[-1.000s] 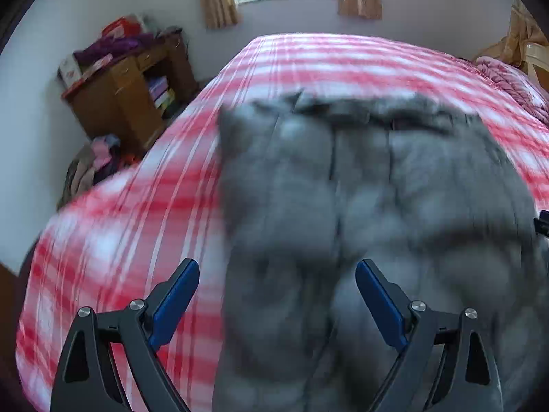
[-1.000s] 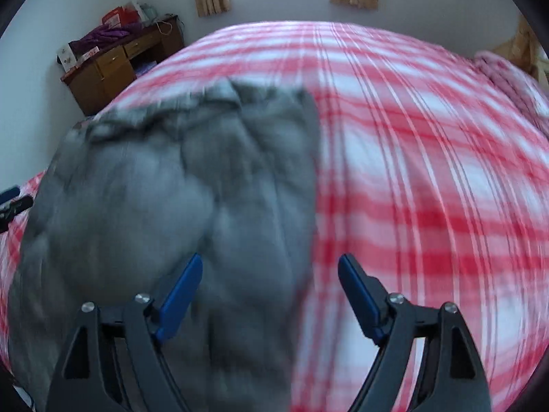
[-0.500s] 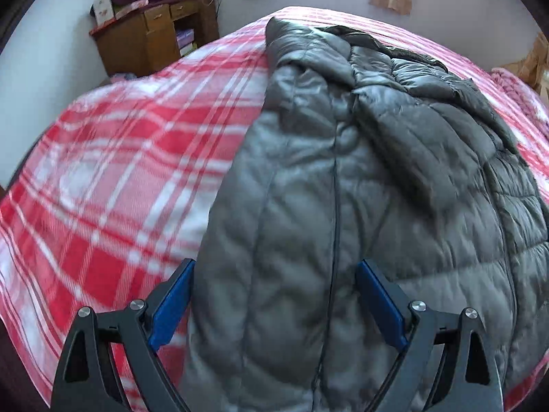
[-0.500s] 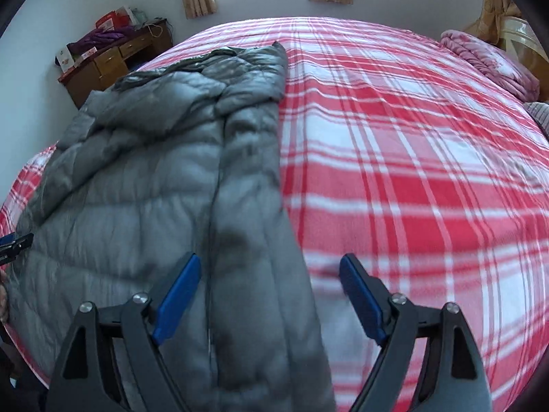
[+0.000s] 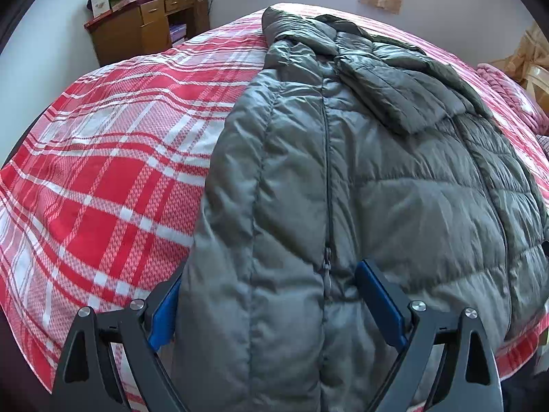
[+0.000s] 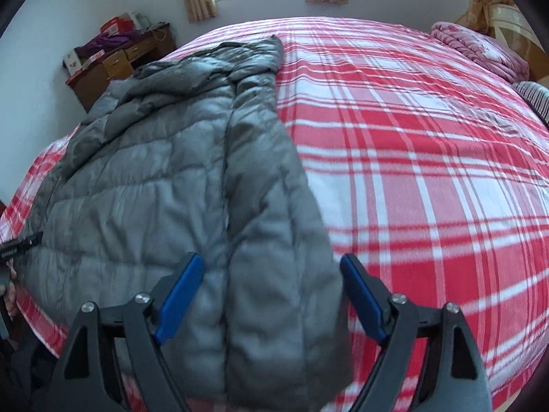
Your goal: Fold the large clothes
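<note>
Both tools, left tool (image 5: 271, 304) and right tool (image 6: 271, 297), have just narrowed around the jacket (image 5: 360, 171) hem, now spread flat on the bed (image 6: 411, 137); pads seemingly not yet pinching, so folding can begin.

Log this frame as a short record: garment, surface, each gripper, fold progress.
garment: grey quilted puffer jacket, laid lengthwise, hem towards the cameras
surface: red and white plaid bedspread
left gripper: jaws wide, straddling hem by the zip; grip unclear
right gripper: jaws wide, hem corner between them; grip unclear
fold progress: none visible
</note>
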`<state>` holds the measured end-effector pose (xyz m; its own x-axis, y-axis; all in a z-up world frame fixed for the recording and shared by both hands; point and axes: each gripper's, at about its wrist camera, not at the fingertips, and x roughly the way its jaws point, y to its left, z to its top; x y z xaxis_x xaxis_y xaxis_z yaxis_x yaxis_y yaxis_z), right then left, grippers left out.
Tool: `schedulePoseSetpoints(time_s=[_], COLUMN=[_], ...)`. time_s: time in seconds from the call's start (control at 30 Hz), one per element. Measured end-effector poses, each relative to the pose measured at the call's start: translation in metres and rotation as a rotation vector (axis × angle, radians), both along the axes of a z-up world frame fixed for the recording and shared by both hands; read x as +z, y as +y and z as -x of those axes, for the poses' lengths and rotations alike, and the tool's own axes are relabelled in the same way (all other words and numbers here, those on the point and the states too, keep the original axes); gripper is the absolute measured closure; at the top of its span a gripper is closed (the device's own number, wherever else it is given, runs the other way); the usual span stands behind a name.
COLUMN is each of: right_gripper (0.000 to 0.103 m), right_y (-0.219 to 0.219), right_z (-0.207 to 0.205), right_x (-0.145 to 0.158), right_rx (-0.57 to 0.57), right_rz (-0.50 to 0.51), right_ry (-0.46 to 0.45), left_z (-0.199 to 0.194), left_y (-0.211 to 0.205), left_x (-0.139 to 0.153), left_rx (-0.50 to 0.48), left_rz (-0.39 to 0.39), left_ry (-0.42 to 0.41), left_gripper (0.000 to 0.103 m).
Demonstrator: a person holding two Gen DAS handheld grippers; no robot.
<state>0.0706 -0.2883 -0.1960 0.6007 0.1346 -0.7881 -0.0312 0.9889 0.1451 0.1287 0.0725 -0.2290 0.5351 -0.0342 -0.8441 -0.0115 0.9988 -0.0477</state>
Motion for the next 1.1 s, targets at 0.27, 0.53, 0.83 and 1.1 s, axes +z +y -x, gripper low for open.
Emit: schedulePoseSetpoints(time_s=[0.27,0.53,0.83,1.1], right_gripper=[0.087,0.093,0.094,0.094], right_y=[0.005,-0.003,-0.015,-0.013], right_z=[0.015,0.043,0.099,-0.032], right_x=[0.004,0.057,0.185,0.176], right_rx=[0.072,0.078,0.091,0.022], right_rz=[-0.112,-0.184,-0.248,-0.251], right_ry=[-0.007,-0.16,-0.488,-0.465], left_z=[0.011,0.039,0.059,-0.098], left_y=[-0.004,0.01,0.03,0.03], left_x=[0.014,0.098,0.199,0.157], left_rx=[-0.085,-0.154,-0.238,-0.193], left_rz=[0.087,0.226,0.357,0.299], left_ry=[-0.014,-0.187,-0.364,-0.266], left_gripper=[0.089,0.094,0.094,0.094])
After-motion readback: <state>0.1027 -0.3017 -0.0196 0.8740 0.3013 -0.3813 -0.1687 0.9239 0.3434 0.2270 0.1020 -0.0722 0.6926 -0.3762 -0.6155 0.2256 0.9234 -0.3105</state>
